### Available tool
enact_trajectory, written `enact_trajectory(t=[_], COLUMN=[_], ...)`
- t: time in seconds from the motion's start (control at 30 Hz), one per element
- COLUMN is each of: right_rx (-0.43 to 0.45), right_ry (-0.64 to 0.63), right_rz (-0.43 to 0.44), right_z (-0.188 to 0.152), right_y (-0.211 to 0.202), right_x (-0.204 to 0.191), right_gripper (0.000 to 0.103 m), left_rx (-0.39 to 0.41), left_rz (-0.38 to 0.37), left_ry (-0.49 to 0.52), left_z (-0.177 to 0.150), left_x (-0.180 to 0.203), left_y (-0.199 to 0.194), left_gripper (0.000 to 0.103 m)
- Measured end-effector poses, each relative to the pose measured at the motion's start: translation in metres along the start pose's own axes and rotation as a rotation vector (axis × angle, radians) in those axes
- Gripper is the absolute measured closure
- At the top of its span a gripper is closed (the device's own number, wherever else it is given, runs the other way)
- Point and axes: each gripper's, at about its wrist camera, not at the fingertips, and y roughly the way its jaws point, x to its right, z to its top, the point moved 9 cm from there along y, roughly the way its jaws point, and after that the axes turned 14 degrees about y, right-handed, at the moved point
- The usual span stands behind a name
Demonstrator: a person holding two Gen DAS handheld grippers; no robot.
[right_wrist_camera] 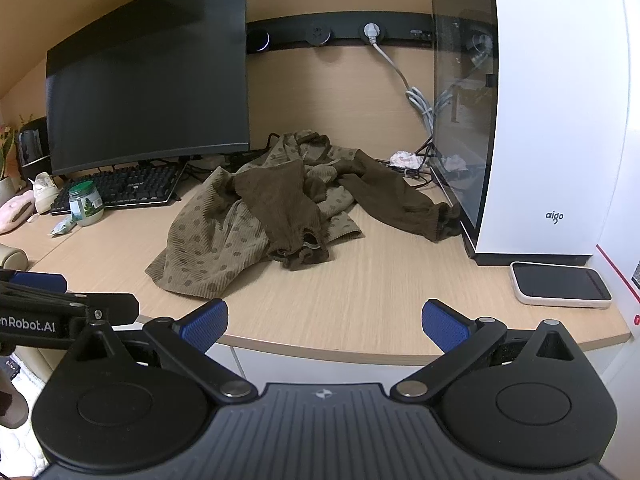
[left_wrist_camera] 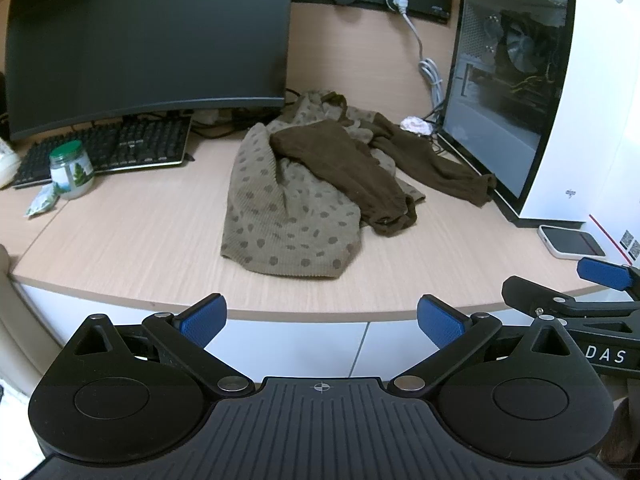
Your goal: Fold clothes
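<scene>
A crumpled spotted garment (left_wrist_camera: 288,208) with brown sleeves lay mid-tabletop (left_wrist_camera: 120,240), between keyboard (left_wrist_camera: 120,148) and computer case (left_wrist_camera: 560,100). Both the left hand-held gripper (left_wrist_camera: 322,320) and right hand-held gripper (right_wrist_camera: 326,322) hovered at the near edge, fingers apart, empty.

Crumpled spotted brown garment (left_wrist_camera: 288,208) on desk.

Garment (left_wrist_camera: 296,204) lies on desk (left_wrist_camera: 120,240) between monitor (left_wrist_camera: 148,40) and, seemingly, computer case (left_wrist_camera: 580,100)

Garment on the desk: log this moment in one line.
stage: pre-grasp | polka-dot garment: crumpled on desk, unfolded | left gripper: open, empty | right gripper: open, empty
</scene>
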Motion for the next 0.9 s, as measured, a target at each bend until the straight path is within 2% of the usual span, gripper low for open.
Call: enact_trajectory(t=[0.37,0.57,0.73,0.9], right_rx=[0.001,0.012,0.013,0.002], right_ry=[0.007,0.042,0.07,0.098], right_rz=[-0.019,-0.069,-0.133,-0.208], right_z=[0.002,0.008,0.013,0.026], right_y=[0.008,0.016,0.033,0.05], right_x=[-0.005,-0.007,-0.019,-0.04], right_gripper=[0.0,0.0,0.0,0.0], left_rx=[-0.007,-0.001,0.006,-0.014], left_rz=[-0.015,-0.037,-0.087,-0.175], left_ry=[0.029,0.06,0.089,0.077], left_z=[0.002,0.009,0.016,0.032], left_x=[-0.004,-0.014,-0.034,-0.068], left_y=[0.011,0.025,0.043,0.067], left_gripper=[0.0,0.0,0.0,0.0])
